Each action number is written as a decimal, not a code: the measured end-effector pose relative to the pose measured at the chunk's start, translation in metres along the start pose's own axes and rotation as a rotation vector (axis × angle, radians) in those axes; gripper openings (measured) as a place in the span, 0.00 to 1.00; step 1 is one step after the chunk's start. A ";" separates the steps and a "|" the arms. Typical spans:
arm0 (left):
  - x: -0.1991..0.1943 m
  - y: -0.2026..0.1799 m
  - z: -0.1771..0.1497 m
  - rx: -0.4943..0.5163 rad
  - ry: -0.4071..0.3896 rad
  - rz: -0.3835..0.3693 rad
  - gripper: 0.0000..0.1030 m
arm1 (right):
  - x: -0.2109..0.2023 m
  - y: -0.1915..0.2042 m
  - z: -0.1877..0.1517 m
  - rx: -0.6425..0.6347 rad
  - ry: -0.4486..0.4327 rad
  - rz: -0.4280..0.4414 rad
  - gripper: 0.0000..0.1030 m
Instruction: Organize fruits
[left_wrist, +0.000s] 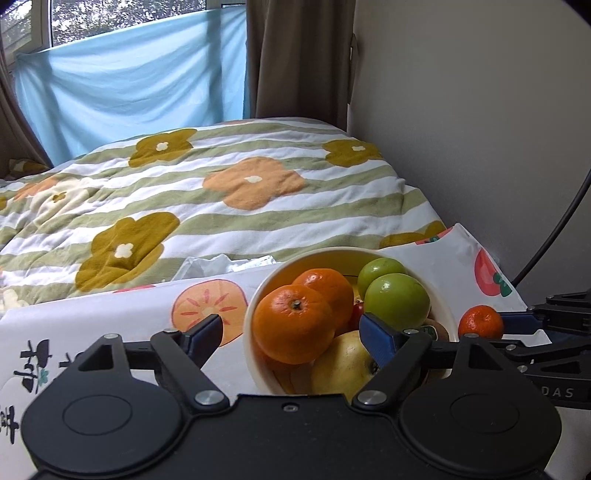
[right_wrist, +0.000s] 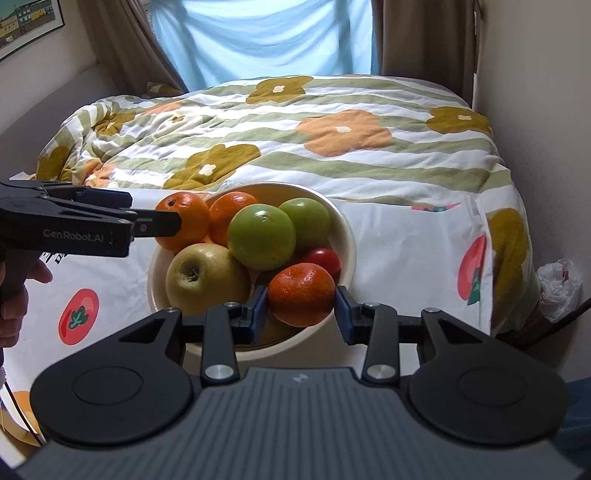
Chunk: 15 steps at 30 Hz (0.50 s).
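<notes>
A cream bowl (right_wrist: 343, 229) on a fruit-print cloth holds two oranges (right_wrist: 188, 218), two green apples (right_wrist: 262, 236), a yellow pear (right_wrist: 207, 277) and a small red fruit (right_wrist: 325, 258). My right gripper (right_wrist: 300, 310) is shut on a small dark-orange mandarin (right_wrist: 301, 293) at the bowl's near rim. That mandarin shows right of the bowl in the left wrist view (left_wrist: 480, 321). My left gripper (left_wrist: 291, 328) is open, its fingers straddling the bowl's left rim (left_wrist: 251, 306) and the front orange (left_wrist: 293, 323). It also shows at left in the right wrist view (right_wrist: 155, 214).
A bed with a striped flower quilt (right_wrist: 295, 133) lies behind the cloth-covered table (right_wrist: 406, 258). A wall stands at right, and a plastic bag (right_wrist: 557, 284) sits low beside the bed. A black cable (left_wrist: 554, 225) runs along the wall.
</notes>
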<state>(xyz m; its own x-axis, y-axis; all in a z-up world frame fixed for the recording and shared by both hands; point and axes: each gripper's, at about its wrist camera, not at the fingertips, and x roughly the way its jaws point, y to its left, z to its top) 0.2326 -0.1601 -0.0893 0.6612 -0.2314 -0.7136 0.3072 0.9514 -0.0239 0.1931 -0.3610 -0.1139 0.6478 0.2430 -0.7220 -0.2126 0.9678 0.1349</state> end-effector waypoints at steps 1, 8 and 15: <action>-0.004 0.002 -0.002 -0.004 -0.003 0.007 0.82 | 0.001 0.003 -0.001 -0.014 0.001 0.012 0.52; -0.025 0.009 -0.015 -0.031 -0.011 0.046 0.83 | 0.013 0.026 -0.008 -0.103 0.023 0.064 0.52; -0.036 0.011 -0.027 -0.039 -0.016 0.102 0.83 | 0.003 0.038 -0.016 -0.178 -0.057 0.022 0.95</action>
<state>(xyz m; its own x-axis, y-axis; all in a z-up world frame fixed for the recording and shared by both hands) 0.1938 -0.1357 -0.0824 0.6984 -0.1359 -0.7027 0.2112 0.9772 0.0210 0.1755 -0.3240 -0.1217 0.6809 0.2717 -0.6801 -0.3498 0.9365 0.0240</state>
